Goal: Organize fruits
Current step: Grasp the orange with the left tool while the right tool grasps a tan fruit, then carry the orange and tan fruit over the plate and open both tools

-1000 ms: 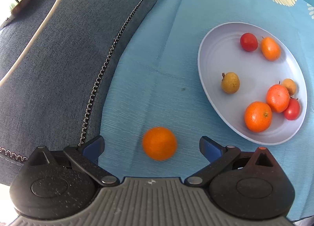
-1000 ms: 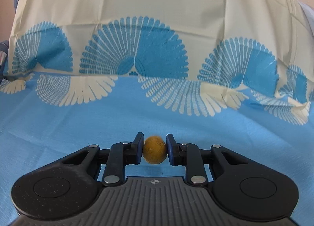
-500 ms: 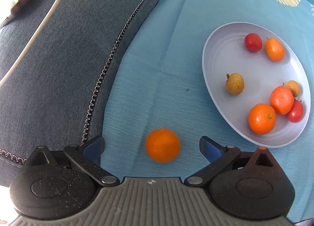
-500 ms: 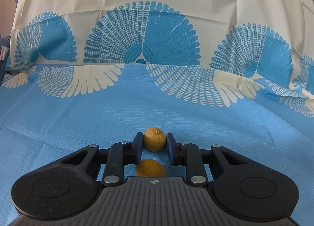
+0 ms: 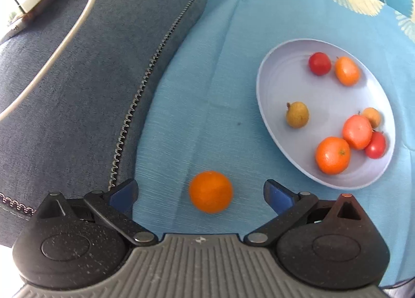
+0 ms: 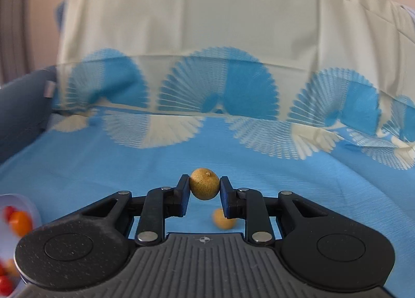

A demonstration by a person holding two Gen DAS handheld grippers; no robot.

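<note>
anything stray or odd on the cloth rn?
Two fruits lie loose off the plate: an orange between the open left claw fingers, and a small tan fruit below the right claw, which grips another tan fruit. Nothing spilled or damaged.

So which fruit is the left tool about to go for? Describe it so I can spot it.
Start at the pale oval plate on the blue cloth. Beside it, off the plate, one orange lies between the open left tool's fingers. It's the only fruit there not on the plate.
</note>
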